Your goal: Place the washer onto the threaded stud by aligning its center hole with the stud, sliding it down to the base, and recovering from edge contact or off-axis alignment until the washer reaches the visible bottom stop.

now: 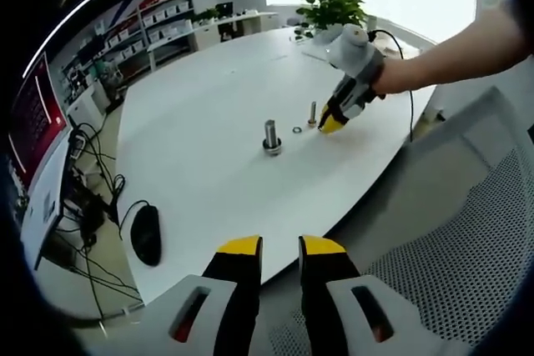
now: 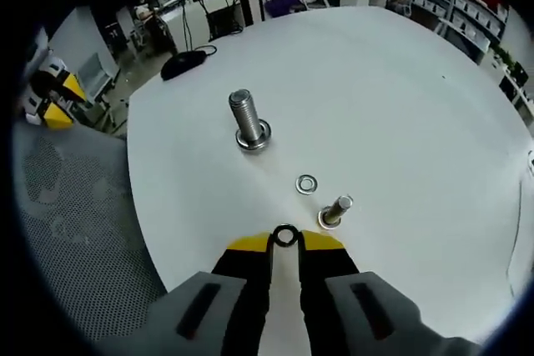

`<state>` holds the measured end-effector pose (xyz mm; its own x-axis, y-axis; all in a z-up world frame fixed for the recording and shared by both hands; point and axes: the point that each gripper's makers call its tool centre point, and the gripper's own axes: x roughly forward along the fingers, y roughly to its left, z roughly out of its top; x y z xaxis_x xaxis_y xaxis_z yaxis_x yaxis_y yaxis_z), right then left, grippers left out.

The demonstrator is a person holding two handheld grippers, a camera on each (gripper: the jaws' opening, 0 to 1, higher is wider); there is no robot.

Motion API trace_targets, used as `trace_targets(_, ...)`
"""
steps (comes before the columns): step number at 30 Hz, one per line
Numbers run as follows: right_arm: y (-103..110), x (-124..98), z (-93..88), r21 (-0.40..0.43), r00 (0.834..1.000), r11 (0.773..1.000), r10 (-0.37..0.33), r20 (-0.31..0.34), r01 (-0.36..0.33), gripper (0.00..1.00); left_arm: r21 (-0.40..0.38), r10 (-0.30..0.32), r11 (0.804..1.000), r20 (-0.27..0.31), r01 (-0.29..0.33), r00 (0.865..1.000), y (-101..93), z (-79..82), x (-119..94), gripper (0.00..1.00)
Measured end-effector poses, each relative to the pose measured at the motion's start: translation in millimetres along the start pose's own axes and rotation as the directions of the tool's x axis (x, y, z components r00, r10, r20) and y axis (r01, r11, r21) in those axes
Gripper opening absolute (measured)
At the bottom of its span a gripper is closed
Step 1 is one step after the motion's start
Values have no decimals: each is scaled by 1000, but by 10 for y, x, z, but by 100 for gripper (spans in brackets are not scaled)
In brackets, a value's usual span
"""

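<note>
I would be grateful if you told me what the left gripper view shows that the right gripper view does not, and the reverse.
Left gripper view: a person's hand holding the right gripper over the table, and a green potted plant.

Right gripper view: a small dark ring-shaped washer pinched between the right gripper's yellow tips.

Both: the round white table, the large upright threaded steel stud, a silver washer lying flat, a smaller upright bolt, a black computer mouse and the left gripper.
</note>
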<state>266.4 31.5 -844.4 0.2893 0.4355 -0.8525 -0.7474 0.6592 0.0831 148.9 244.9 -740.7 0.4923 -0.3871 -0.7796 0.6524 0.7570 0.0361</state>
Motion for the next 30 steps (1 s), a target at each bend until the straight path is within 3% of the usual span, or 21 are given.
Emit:
trace_targets(13, -163, -316, 142, -16, 997, 999, -43, 61, 44, 14, -6, 12, 1000, 5, -12, 1000, 18, 6, -12, 15)
trace_targets(22, -186, -404, 293, -22, 994, 998, -52, 96, 55, 14, -3, 13, 1000, 5, -13, 1000, 22, 4, -5, 15)
trace_targets(30, -295, -374, 372, -41, 993, 996, -73, 89, 77, 14, -3, 14, 1000, 0, -14, 1000, 26, -8, -7, 14)
